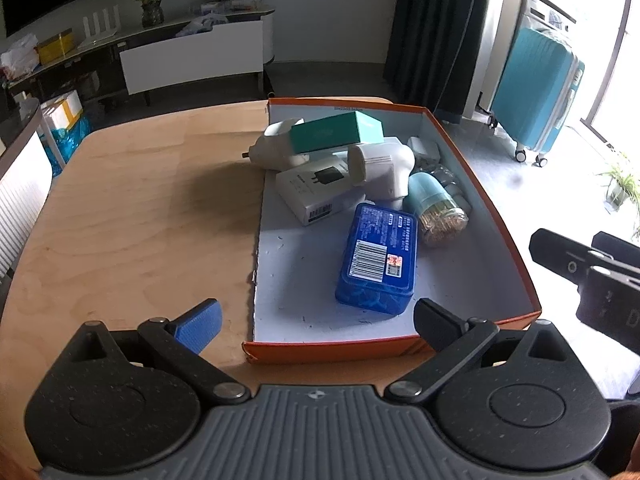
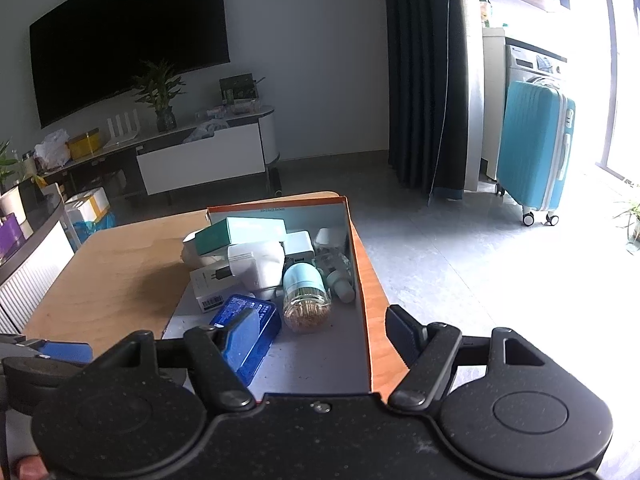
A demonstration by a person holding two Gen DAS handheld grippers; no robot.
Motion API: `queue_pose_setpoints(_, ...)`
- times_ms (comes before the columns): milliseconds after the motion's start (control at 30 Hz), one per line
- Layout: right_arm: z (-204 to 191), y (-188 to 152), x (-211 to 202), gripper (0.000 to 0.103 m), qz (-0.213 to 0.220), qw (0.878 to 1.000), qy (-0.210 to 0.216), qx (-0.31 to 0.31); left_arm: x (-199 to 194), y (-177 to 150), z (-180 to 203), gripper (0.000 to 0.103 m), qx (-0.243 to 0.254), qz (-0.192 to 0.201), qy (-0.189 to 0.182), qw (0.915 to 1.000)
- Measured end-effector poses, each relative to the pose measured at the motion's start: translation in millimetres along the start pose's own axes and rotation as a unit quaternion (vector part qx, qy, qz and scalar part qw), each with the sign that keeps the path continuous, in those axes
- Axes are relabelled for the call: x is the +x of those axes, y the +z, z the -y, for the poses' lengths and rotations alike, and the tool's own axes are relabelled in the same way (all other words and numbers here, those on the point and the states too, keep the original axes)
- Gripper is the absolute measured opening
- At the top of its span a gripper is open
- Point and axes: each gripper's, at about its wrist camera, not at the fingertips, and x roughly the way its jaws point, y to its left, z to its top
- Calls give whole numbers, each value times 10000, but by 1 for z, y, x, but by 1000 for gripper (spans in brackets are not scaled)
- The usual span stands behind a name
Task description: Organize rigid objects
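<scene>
The blue rectangular tin with a barcode label [image 1: 376, 258] lies flat near the front of the orange-walled cardboard box [image 1: 520, 264]; I judge it stiff, light and slick, best pinched across its long sides. My left gripper [image 1: 316, 318] and right gripper [image 2: 320, 330] hang spread and empty over the box's near end.

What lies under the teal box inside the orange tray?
The teal box rests across a white massage-gun-shaped device; a second one lies beside it. Anything beneath them stays hidden.
</scene>
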Motion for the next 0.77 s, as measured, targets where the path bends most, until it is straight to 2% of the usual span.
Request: queue_pose_setpoints(767, 8, -1, 3, 85, -77, 9999, -1, 127, 4, 2, 1, 103, 10, -30, -116, 9999)
